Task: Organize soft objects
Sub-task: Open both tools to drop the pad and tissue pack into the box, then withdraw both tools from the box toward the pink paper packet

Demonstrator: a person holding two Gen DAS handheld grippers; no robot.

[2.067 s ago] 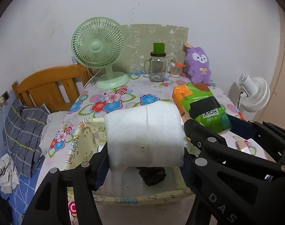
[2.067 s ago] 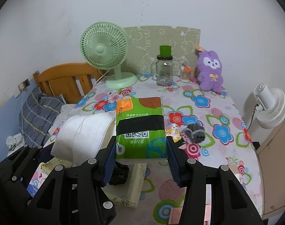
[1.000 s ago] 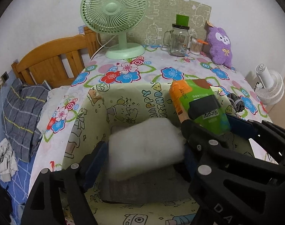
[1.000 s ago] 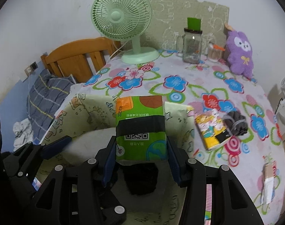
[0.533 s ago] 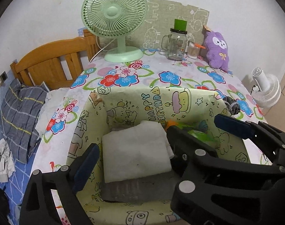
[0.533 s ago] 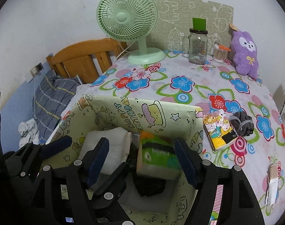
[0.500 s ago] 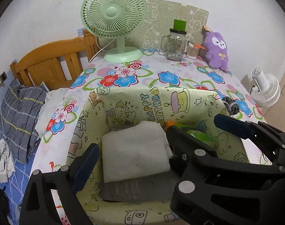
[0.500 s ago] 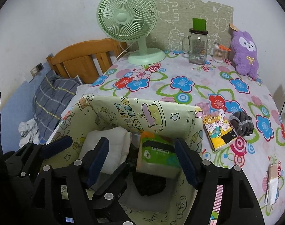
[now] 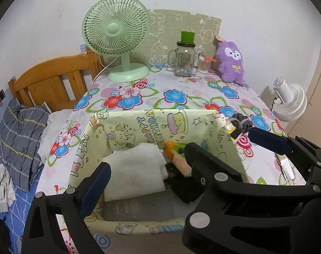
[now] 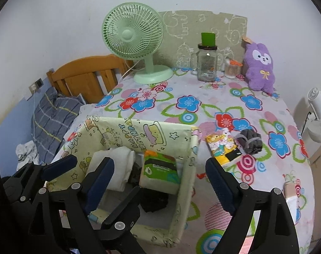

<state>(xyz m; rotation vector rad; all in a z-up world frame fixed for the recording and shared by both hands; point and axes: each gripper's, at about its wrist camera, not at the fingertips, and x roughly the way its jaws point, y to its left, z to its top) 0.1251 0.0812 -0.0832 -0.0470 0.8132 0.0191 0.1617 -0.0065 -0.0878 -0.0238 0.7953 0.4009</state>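
A cream cartoon-print fabric box stands at the table's near edge. In it a folded white cloth lies on the left. A green tissue pack leans on the right, over a dark item. My left gripper hangs open above the cloth without touching it. The jaws of my right gripper are opening. The tissue pack sits below them, clear of both pads.
On the floral tablecloth to the right of the box lie a yellow cartoon pack and rolled grey socks. At the back stand a purple plush, a glass jar and a green fan. A wooden headboard is to the left.
Both grippers have let go and opened. The white cloth and the tissue pack now rest in the box. Both grippers have drawn up and back from it.
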